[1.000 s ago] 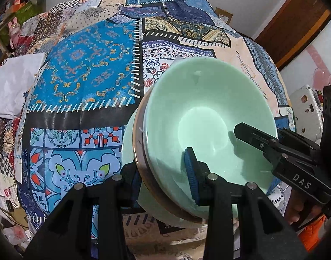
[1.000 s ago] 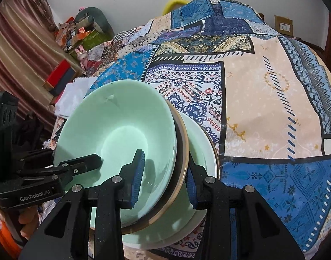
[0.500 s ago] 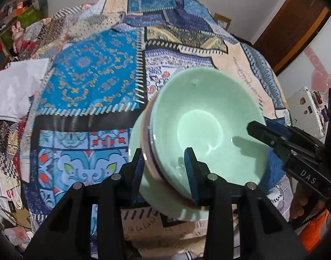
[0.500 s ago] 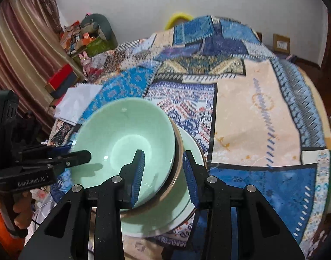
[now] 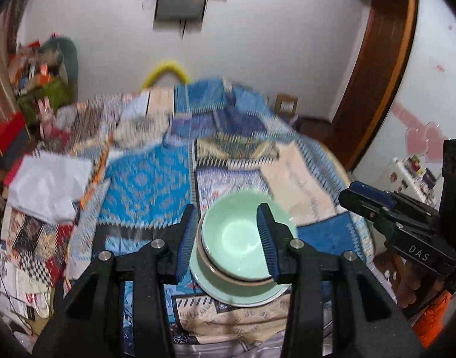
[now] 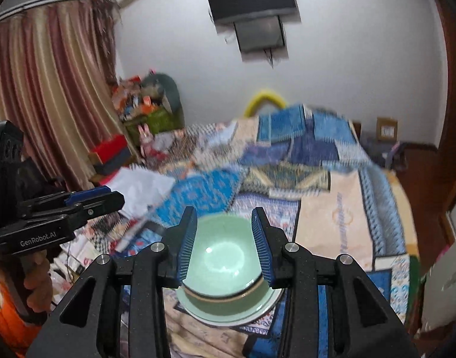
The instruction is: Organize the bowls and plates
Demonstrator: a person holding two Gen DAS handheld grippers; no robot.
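Left claw [image 5: 226, 240] just opened wider, empty; right claw [image 6: 225, 243] parted, empty.

Both grippers are matt black plastic. The left gripper [image 5: 226, 238] has ribbed blue pads [image 5: 186, 243] and round silver screws [image 5: 157, 243] on its forked arms; in the right wrist view's left edge it reads "GenRobot.AI". The right gripper [image 6: 225, 243] matches it, marked "DAS". An orange sleeve [image 5: 431, 319] shows at the lower right.

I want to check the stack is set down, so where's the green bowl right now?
The green bowl sits on top of the stack on a pale green plate, on the patchwork cloth near its front edge, low and central in both wrist views.
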